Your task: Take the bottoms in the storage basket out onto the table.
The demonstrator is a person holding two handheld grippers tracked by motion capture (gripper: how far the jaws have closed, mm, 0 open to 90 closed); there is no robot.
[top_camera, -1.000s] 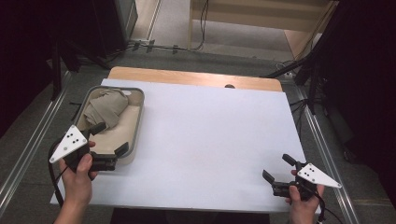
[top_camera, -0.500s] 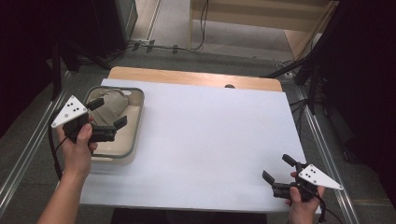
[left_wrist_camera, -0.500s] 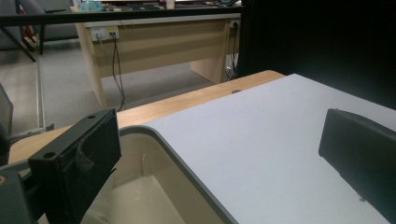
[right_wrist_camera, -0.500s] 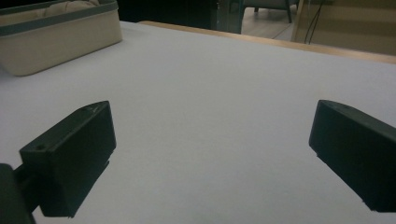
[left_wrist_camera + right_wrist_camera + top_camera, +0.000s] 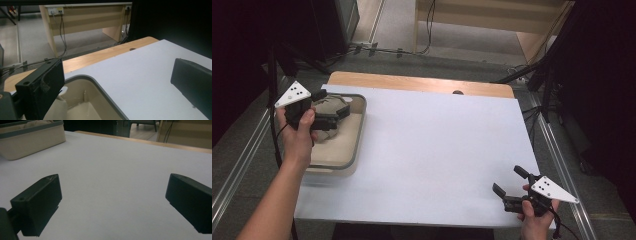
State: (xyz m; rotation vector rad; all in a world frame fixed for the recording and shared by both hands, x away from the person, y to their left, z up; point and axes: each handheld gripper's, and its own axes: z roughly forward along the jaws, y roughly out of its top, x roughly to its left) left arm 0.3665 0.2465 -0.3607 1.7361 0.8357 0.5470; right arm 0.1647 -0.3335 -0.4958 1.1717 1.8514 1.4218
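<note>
A beige bin with a grey rim (image 5: 358,131) stands at the table's left side. A crumpled beige cloth (image 5: 330,102) lies inside it. My left gripper (image 5: 332,103) hovers over the far part of the bin, open, its jaws astride the cloth from above; whether they touch it I cannot tell. The left gripper view has my left gripper (image 5: 117,85) open above the bin's rim (image 5: 100,86), with cloth (image 5: 57,110) below the left jaw. My right gripper (image 5: 509,181) rests open near the front right edge. My right gripper (image 5: 112,205) holds nothing, and the bin (image 5: 32,138) is far off.
A white sheet (image 5: 437,145) covers the table, leaving a wooden strip (image 5: 412,82) bare along the far edge. A wooden desk (image 5: 82,20) with hanging cables stands behind the table. Metal rails run along both sides.
My left gripper has moved away from the person, from the bin's near corner to above the cloth at its far part. The right gripper has stayed put.
</note>
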